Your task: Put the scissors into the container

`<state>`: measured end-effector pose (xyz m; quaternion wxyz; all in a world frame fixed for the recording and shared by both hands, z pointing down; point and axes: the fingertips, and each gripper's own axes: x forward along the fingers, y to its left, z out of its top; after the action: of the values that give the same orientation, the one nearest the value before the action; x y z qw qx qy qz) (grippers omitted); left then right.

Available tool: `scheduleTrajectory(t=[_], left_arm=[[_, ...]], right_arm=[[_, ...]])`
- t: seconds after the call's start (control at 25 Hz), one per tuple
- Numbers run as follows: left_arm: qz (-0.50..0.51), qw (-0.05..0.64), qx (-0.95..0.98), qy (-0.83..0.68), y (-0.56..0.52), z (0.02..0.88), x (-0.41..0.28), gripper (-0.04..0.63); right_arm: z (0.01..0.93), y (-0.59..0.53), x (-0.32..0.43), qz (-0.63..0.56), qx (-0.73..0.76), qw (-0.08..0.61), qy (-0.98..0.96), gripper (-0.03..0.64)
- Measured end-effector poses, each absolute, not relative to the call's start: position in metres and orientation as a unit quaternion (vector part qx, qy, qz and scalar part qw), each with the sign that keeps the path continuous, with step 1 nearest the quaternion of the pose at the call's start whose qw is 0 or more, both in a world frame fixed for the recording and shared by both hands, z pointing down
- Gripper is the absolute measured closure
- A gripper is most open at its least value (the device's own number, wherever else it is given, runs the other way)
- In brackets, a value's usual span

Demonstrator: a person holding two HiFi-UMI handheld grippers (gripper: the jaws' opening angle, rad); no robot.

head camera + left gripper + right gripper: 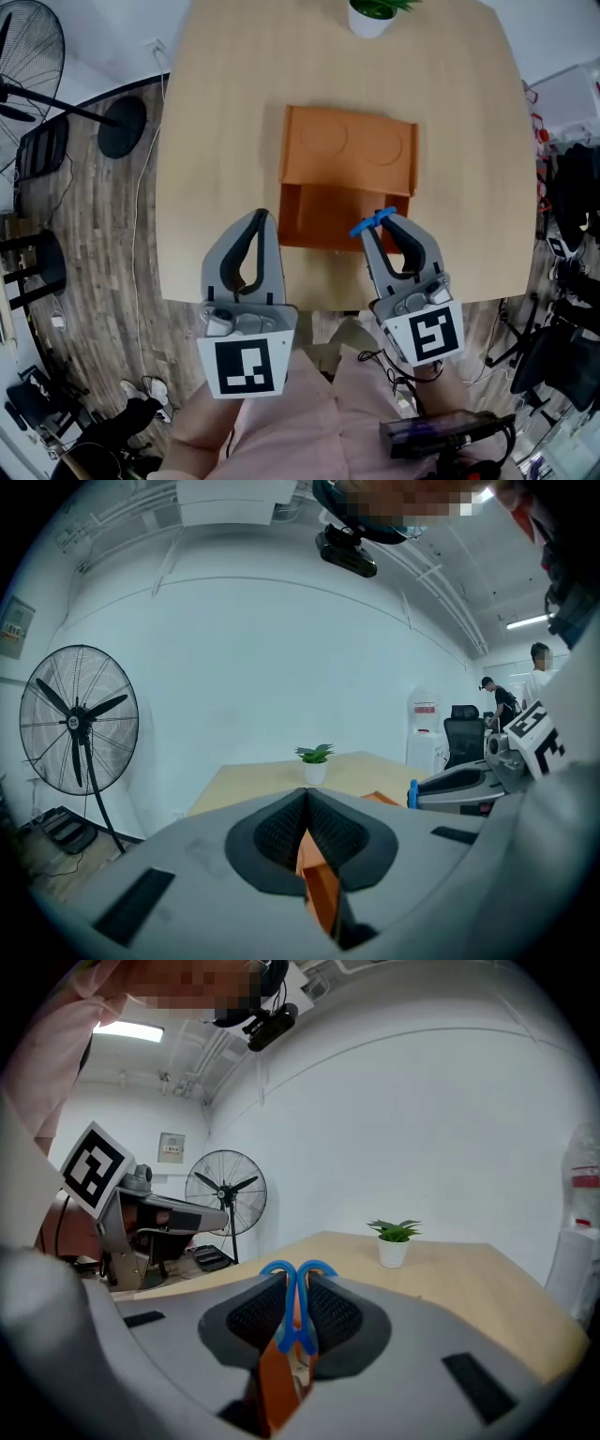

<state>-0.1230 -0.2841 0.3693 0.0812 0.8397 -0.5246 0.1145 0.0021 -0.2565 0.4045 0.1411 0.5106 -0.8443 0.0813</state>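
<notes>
Only from the left gripper (306, 795), closed empty, are bystanders (538, 672) seen; scissors (372, 223) are clamped by the right gripper (386, 222) at the container (347, 150).

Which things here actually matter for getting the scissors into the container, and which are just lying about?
Job in hand:
scissors, clamped in the right gripper
orange container on the table
left gripper, shut, empty

Lying about:
potted plant
standing fan
office chair
</notes>
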Motion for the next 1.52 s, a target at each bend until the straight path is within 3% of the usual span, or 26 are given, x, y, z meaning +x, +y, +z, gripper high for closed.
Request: scheduleTrajectory(t=[1.52], left_arm=[[0.153,0.130,0.814,-0.545,-0.295,0.430,-0.171,0.591]], right_arm=[[0.478,-0.270,-0.019,0.123,0.477,0.200,-0.847,0.540]])
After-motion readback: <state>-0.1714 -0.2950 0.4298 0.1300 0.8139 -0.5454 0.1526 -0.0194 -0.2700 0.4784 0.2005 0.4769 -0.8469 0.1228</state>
